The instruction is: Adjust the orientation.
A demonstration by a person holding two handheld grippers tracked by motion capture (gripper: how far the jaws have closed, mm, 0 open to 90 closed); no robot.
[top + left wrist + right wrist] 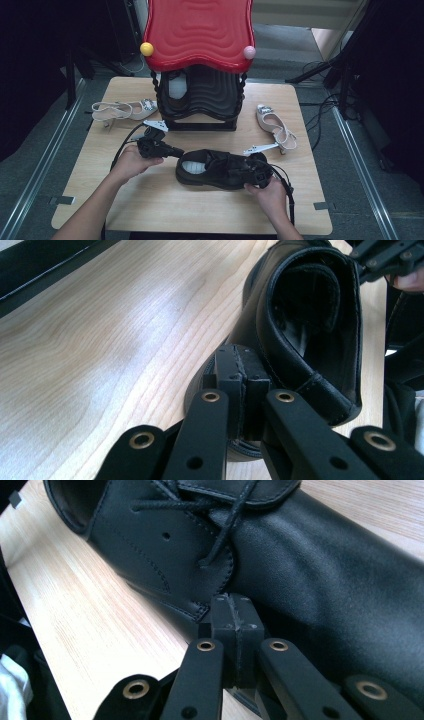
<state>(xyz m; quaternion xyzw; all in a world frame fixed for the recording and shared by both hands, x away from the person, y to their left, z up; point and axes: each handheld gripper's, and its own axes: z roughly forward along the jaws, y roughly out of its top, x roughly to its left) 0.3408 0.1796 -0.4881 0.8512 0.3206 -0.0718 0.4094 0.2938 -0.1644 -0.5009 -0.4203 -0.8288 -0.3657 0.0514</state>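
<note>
At the far left of the tabletop point(100, 165) we see a pale heeled sandal point(122, 109) lying on its side, well apart from our hands. Just right of it and nearer to us, our left gripper point(176, 150) points toward the heel end of the black lace-up shoe point(215, 169). In the left gripper view its pads point(231, 371) are pressed flat together with nothing between them, and their tips sit right at the shoe's heel point(300, 340); we cannot tell whether they touch the leather.

Behind the gap between our hands stands the shoe rack point(202, 100) with a red wavy top point(199, 30) bearing a yellow ball point(146, 49) and a pink ball point(249, 52); another shoe sits inside it.

The black shoe lies in the middle of the tabletop, near our edge, opening toward the left and toe toward the right.

Our right gripper point(250, 172) is at the shoe's toe end. In the right gripper view its pads point(227, 617) are likewise closed tight on nothing, resting against the shoe's side point(325, 570) just below the laces point(220, 525).

At the far right lies a second pale sandal point(276, 127), apart from the black shoe.
</note>
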